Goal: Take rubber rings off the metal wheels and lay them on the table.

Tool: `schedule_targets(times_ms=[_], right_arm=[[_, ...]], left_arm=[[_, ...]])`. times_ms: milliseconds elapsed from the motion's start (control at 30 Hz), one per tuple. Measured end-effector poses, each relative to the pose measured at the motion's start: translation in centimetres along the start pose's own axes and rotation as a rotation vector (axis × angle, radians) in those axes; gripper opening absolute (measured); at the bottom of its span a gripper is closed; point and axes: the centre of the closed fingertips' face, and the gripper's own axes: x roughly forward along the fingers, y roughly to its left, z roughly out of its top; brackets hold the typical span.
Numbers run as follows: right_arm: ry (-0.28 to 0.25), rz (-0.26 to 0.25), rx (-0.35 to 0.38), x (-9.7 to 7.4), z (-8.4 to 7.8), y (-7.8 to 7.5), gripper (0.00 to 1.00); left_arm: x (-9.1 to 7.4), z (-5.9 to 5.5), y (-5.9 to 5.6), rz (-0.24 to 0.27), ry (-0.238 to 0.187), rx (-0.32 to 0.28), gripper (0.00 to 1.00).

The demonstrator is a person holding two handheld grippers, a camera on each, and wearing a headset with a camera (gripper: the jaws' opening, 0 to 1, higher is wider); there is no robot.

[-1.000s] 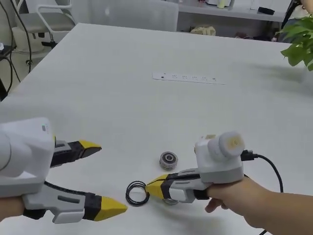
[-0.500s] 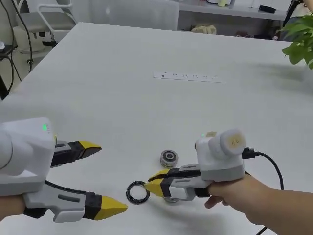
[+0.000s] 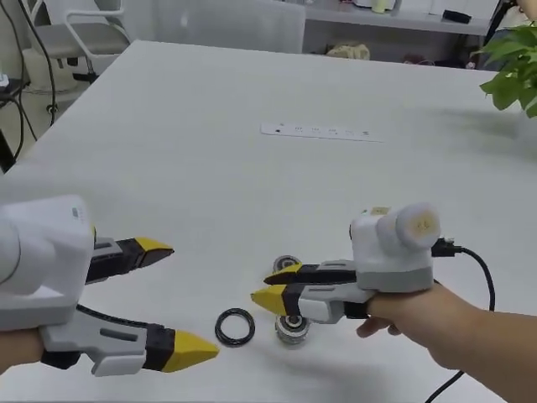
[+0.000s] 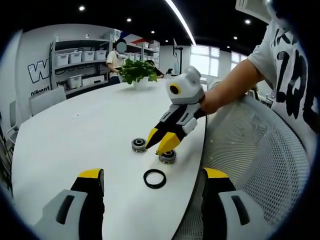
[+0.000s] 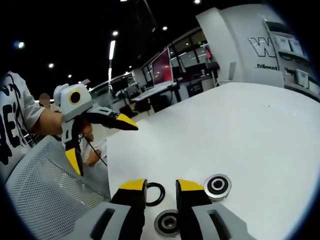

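A black rubber ring lies flat on the white table, free of both grippers. Just right of it stands a metal wheel. A second wheel is partly hidden behind my right gripper, which hovers over the wheels, slightly open and holding nothing. My left gripper is open wide to the left of the ring. The left gripper view has the ring, both wheels and the right gripper. In the right gripper view sit the ring and the wheels.
A white power strip lies flat mid-table. A green plant stands at the far right. The right gripper's black cable trails off the near edge. A white mesh chair is close to the table edge.
My right gripper has pulled back to the right and risen off the ring, its jaws a little wider. The ring stays flat on the table. The left gripper has hardly moved.
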Motion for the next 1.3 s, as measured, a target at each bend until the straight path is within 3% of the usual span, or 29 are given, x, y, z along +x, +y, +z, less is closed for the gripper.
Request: schedule_targets(times_ms=[800, 1300], right_arm=[[-0.107, -0.061, -0.126, -5.9, 3.3, 0.1, 0.45], [-0.121, -0.084, -0.219, -10.0, 3.4, 0.5, 0.65]], left_arm=[[-0.6, 1.5, -0.4, 0.018, -0.017, 0.0, 0.8], [-0.9, 2.2, -0.5, 0.03, -0.013, -0.001, 0.82]])
